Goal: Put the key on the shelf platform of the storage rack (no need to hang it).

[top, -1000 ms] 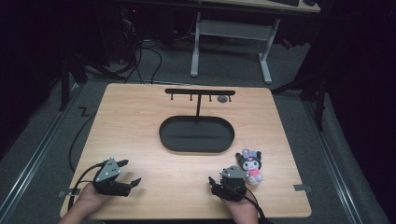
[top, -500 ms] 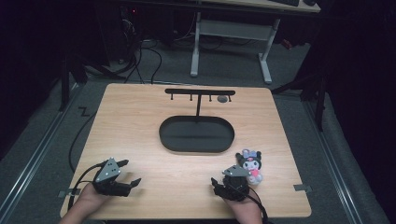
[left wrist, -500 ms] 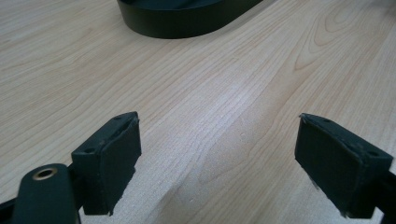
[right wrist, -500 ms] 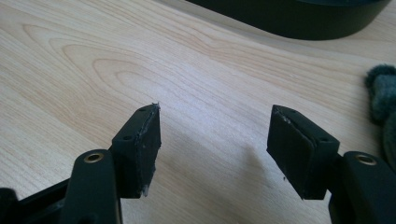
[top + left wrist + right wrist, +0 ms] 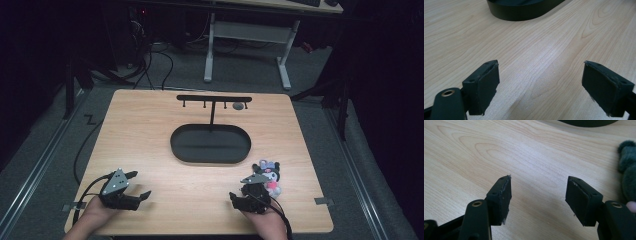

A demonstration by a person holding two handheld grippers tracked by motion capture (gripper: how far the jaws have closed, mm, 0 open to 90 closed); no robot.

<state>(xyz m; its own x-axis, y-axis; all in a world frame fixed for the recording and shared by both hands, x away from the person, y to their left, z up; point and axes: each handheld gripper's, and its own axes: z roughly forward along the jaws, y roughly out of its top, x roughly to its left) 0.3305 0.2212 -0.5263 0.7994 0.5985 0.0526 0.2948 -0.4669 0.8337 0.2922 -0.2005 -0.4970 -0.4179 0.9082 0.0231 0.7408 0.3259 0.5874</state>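
**Inspector A:** Starting at the near edge of the table (image 5: 150,130), the left gripper (image 5: 140,186) is found at about seven o'clock of the black oval tray (image 5: 210,159), held low over the wood. How are its jaws recorded?

**Inspector B:** Wide apart, with bare wood grain seen between the two pads (image 5: 484,87) in the left gripper view. Nothing is clamped. The tray's dark wall is seen ahead of them, at roughly twelve o'clock in that view.

**Inspector A:** And the right gripper (image 5: 239,199)?

**Inspector B:** It is placed at about five o'clock of the tray, near the front edge. Its jaws have just been closing, yet a clear gap is noted between the pads (image 5: 580,200) (bare table lies in it). No object is gripped.

**Inspector A:** Where is the plush toy (image 5: 269,176) logged?

**Inspector B:** On the table, just off the tray's near right corner, at about one o'clock of the right gripper and close beside it. In the right gripper view its dark fuzzy ear and head are seen at three o'clock, outside the right jaw. Whether the gripper body touches it cannot be told.

**Inspector A:** Anything further back?

**Inspector B:** A black T-shaped rack (image 5: 214,98) is noted at twelve o'clock of the tray, upright, with small pegs under its bar.
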